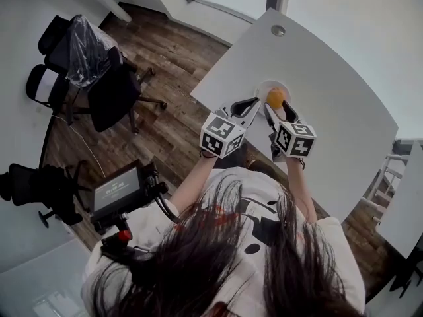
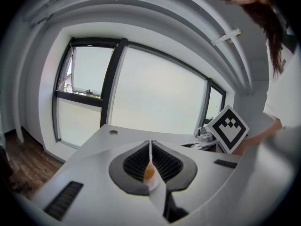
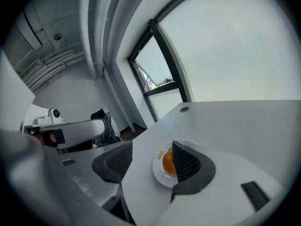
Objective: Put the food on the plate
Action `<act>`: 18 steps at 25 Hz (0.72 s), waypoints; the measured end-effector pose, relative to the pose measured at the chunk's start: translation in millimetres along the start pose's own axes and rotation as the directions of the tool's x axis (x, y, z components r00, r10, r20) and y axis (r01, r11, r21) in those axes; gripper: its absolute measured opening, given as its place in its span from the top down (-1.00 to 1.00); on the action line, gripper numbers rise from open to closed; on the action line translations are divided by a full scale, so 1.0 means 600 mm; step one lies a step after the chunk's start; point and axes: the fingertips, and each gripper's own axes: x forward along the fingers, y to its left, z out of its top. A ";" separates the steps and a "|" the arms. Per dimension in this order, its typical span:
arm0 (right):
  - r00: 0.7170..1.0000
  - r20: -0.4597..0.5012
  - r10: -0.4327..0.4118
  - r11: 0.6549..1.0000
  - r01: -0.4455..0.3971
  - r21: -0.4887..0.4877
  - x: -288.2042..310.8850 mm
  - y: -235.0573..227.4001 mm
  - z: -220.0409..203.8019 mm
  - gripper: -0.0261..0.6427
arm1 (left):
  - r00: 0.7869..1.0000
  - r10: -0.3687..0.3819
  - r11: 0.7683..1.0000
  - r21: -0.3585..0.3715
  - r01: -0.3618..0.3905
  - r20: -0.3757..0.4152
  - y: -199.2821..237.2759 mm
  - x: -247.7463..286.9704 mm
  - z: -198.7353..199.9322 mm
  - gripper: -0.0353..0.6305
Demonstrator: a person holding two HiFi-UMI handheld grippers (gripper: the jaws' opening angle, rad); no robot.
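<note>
On the white table [image 1: 330,78] stands a small white plate [image 1: 263,90] with a round orange piece of food [image 1: 275,98] on it. My right gripper [image 1: 279,113] hovers just short of the plate. In the right gripper view it [image 3: 151,163] is open, and the food [image 3: 166,163] lies on the plate [image 3: 160,175] close to the right-hand jaw, which partly hides it; no pad presses on it. My left gripper [image 1: 250,105] is beside the plate's near left edge. Its jaws [image 2: 150,150] meet, shut on nothing, and the food [image 2: 148,172] shows through the slit below them.
The table's near edge runs diagonally just under the grippers, with wooden floor beyond it. A round cable grommet [image 1: 278,30] sits at the table's far end. Black office chairs [image 1: 112,91] stand on the floor to the left. Large windows [image 2: 155,98] lie behind the table.
</note>
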 end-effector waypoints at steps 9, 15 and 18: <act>0.994 0.044 0.103 0.995 -0.103 0.007 -0.105 0.049 -0.031 0.40 | 0.998 0.054 0.997 -0.049 -0.053 0.015 -0.098 -0.045 -0.048 0.85; 0.990 0.043 0.132 0.991 -0.133 0.022 -0.163 0.048 -0.066 0.50 | 0.997 0.071 0.996 -0.057 -0.070 0.006 -0.159 -0.059 -0.073 0.85; 0.991 0.039 0.131 0.990 -0.133 0.043 -0.173 0.043 -0.077 0.50 | 0.997 0.073 0.996 -0.049 -0.072 0.006 -0.173 -0.066 -0.072 0.85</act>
